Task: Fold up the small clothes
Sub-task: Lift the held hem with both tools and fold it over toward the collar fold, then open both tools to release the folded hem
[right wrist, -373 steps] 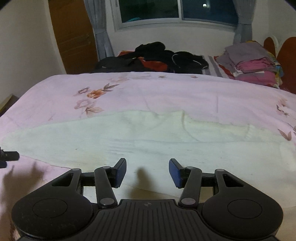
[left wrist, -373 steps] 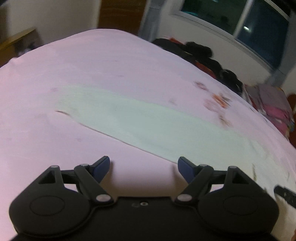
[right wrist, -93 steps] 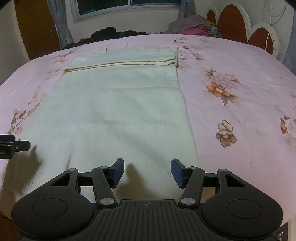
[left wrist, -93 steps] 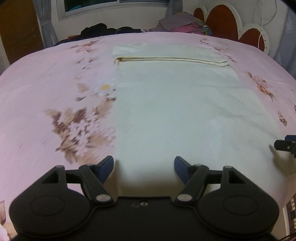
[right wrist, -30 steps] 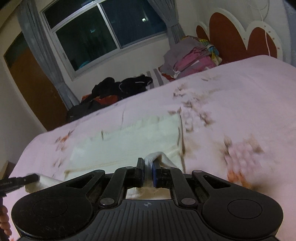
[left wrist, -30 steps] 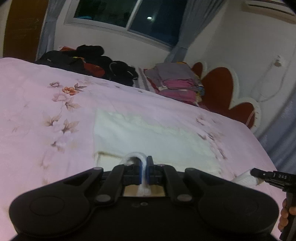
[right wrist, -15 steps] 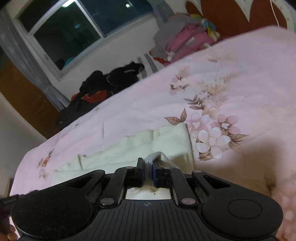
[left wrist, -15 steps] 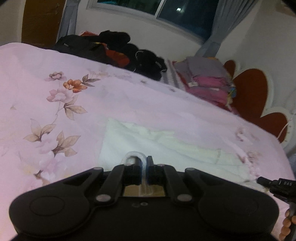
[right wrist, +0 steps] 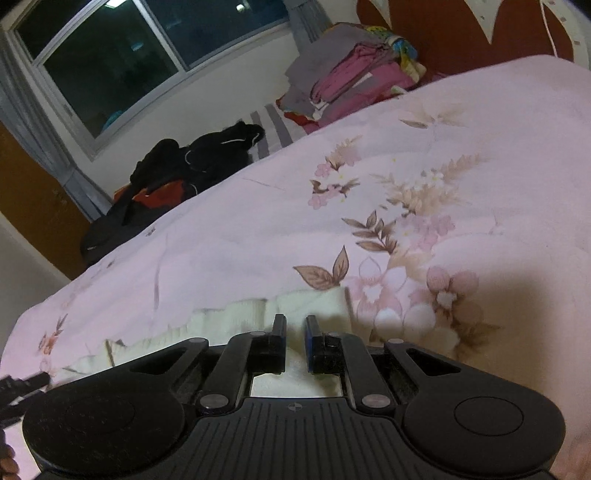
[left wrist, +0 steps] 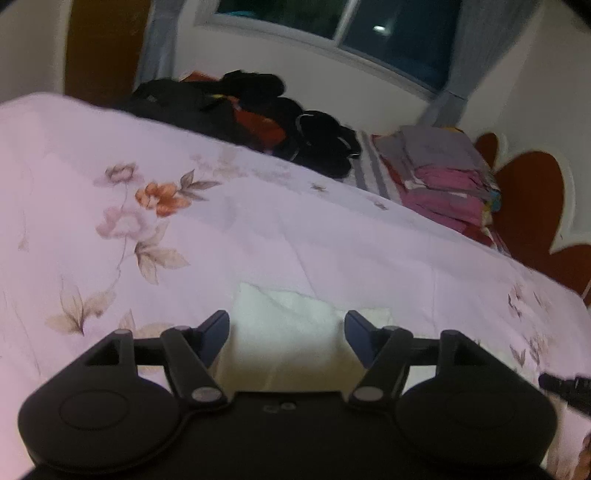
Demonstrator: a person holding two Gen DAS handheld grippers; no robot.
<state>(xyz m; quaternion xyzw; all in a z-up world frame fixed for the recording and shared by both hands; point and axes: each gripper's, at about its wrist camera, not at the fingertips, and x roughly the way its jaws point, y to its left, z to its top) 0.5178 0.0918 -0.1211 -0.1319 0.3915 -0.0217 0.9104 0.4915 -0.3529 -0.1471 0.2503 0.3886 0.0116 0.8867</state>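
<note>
The bed (left wrist: 332, 236) fills most of both views, its pink cover printed with flowers and leaves. Beyond it, along the top of the frame, a dark window (left wrist: 369, 22) sits in a white wall, and a red headboard (left wrist: 532, 192) rises at the right edge. At the far side of the bed a heap of black clothes (left wrist: 258, 107) lies left of centre in the left view, and a folded stack (left wrist: 443, 170) of grey and pink lies to its right, close to the headboard.

The cloth (left wrist: 280, 306), cream and thick, lies flat on the cover at the bottom centre of both views, right at my fingertips. In the right view its far edge is uneven and runs off toward the lower left.

My left tongs (left wrist: 286, 325) stand wide. Their jaws have just been opening, and the blue pads are clear of the fabric on both sides, with the cloth on the bed in the gap between them.

My right tongs (right wrist: 295, 325) are narrow, with only a slim gap between the pads. Cream cloth shows in that gap, but I cannot tell whether the pads press on it. In the left view their black tip pokes in at the lower right edge.
</note>
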